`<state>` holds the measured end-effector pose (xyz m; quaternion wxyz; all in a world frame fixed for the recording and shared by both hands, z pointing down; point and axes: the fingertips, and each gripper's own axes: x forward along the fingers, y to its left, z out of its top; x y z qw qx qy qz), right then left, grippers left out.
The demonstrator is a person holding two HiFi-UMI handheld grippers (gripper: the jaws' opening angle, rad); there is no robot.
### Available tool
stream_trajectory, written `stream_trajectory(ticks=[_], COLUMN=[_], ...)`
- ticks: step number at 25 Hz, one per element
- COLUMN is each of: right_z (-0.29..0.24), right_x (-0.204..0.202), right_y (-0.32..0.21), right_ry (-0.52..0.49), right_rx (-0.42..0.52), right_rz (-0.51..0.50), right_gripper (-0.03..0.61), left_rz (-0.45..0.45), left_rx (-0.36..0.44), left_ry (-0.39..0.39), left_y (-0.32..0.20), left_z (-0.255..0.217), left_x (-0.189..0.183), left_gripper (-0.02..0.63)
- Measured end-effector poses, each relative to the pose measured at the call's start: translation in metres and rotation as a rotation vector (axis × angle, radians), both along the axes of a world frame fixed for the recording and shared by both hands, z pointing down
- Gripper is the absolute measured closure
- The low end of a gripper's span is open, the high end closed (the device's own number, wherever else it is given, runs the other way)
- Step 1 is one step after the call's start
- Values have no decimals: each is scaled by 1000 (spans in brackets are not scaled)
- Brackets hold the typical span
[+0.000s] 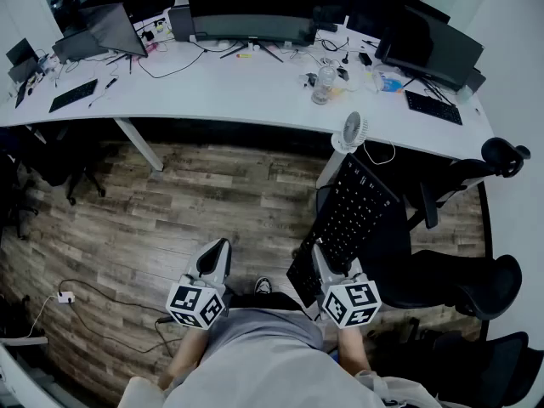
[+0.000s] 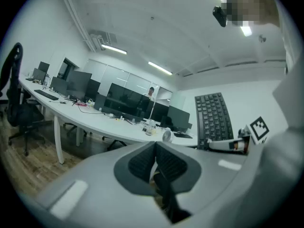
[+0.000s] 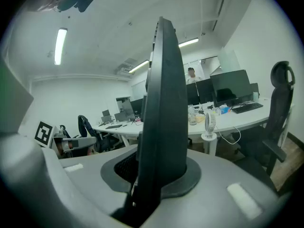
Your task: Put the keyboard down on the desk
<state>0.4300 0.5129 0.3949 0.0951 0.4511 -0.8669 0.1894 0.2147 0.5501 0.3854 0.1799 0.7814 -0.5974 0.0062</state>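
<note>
A black keyboard (image 1: 350, 215) hangs in the air over the wooden floor, in front of the long white desk (image 1: 255, 87). My right gripper (image 1: 327, 266) is shut on its near short end, and the right gripper view shows the keyboard (image 3: 164, 103) edge-on, rising straight up from between the jaws. My left gripper (image 1: 214, 262) floats to the left of it with its pads pressed together and nothing held. From the left gripper view the keyboard (image 2: 213, 118) stands at the right, keys facing the camera.
On the desk stand several dark monitors (image 1: 251, 11), a laptop (image 1: 110, 32), two other keyboards (image 1: 73, 96) (image 1: 433, 107), a bottle (image 1: 323, 83) and cables. A small white fan (image 1: 353, 133) sits at the desk's front edge. Black office chairs (image 1: 463, 270) crowd the right side.
</note>
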Motion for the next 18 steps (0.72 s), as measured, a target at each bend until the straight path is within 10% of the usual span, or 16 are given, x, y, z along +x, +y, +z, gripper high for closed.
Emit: stream_trajectory(ticks=[18], right_z=[9], right_x=[-5], right_y=[-12], right_ry=[-109], right_rx=[-43], right_rz=[-5], right_gripper=[476], left_rz=[-11], left_rx=[-6], left_ry=[-7], left_y=[-8], left_z=[-6], left_x=[1], left_gripper=[614])
